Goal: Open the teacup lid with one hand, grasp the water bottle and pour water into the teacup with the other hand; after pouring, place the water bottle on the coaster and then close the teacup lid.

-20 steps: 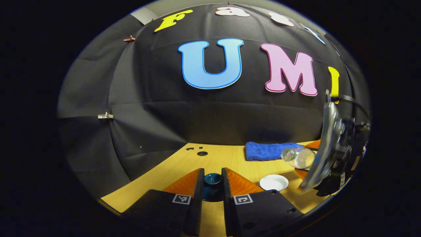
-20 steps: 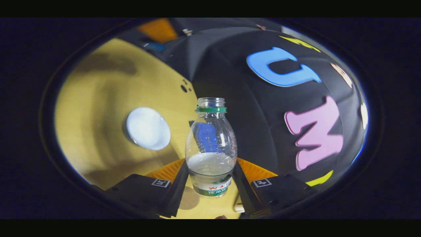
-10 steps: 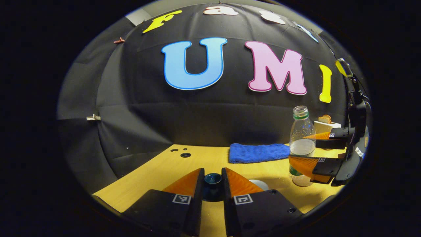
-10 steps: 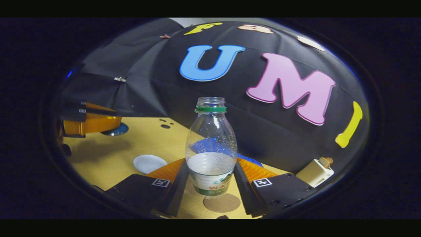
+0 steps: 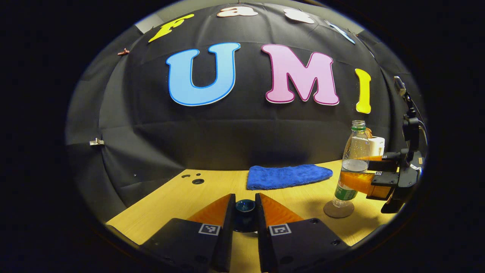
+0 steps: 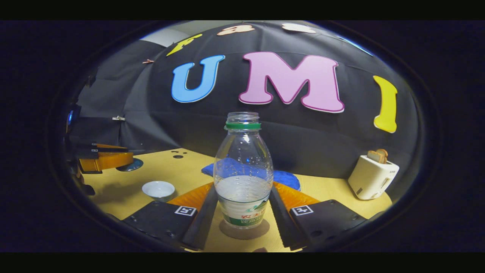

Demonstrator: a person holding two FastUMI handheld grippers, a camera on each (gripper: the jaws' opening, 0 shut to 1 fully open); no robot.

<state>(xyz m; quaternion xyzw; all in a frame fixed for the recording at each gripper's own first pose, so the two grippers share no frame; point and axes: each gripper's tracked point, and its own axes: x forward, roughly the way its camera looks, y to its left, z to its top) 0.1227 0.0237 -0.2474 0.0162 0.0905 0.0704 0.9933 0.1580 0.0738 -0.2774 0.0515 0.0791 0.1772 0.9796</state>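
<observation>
Left gripper (image 5: 244, 212): fingers drawn close on the knob of the dark blue teacup lid (image 5: 244, 206), pressing it from both sides above the wooden table (image 5: 182, 197); the grip is the same as half a second ago. In the right gripper view this gripper (image 6: 113, 159) sits at far left with the lid's rim under it.

Teacup (image 6: 158, 189): white, open, on the table right of the left gripper, well apart from the bottle.

Blue cloth (image 5: 288, 176): folded, lying near the back wall, behind the bottle in the right gripper view.

Water bottle (image 6: 243, 170): clear, capless, green neck ring, about one-third full, upright. One second ago it lay tipped toward the cup; half a second ago it hung upright just off the table; now its base rests on the round brown coaster (image 6: 244, 230).

Right gripper (image 6: 242, 212): both fingers pressed against the bottle's lower body, holding it as before.

Toaster (image 6: 372, 176): white, bread in the slot, at far right.
</observation>
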